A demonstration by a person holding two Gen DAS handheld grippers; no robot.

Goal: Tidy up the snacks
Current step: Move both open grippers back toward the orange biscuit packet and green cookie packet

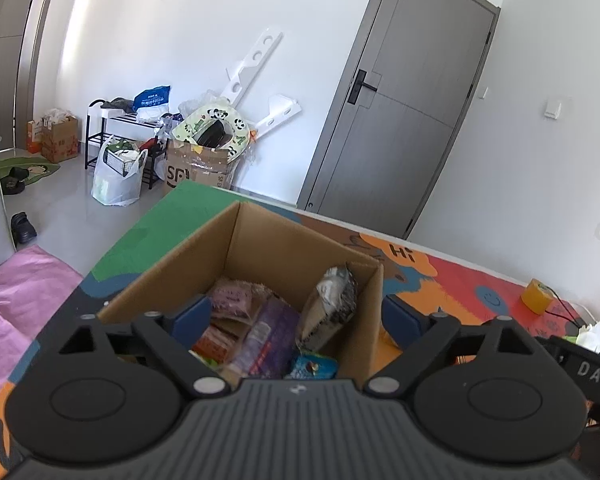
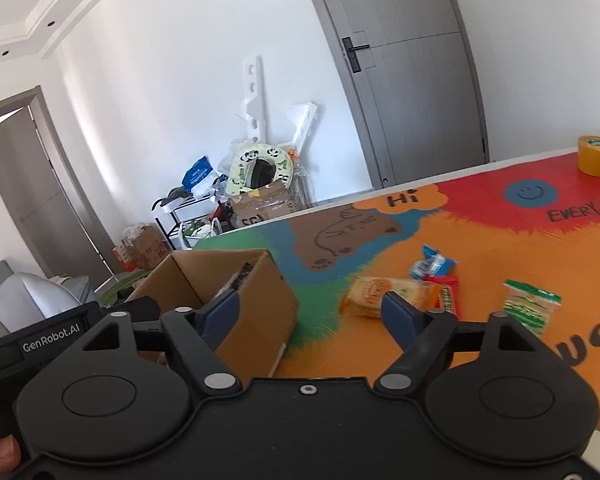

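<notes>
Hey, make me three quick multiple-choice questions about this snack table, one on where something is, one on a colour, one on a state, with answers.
1. Where does the roll of tape stand?
A. inside the cardboard box
B. on the mat's red area near the far edge
C. on the floor

2. What colour is the smiley face on the mat?
A. blue
B. yellow
C. pink

3. How are the right gripper fingers?
A. clamped on a packet
B. spread with nothing between them
C. out of sight

Answers:
1 B, it sits on red, apart from the cardboard box.
2 A, a blue disc.
3 B, its fingers stand wide apart; the orange packet lies beyond, untouched.
</notes>
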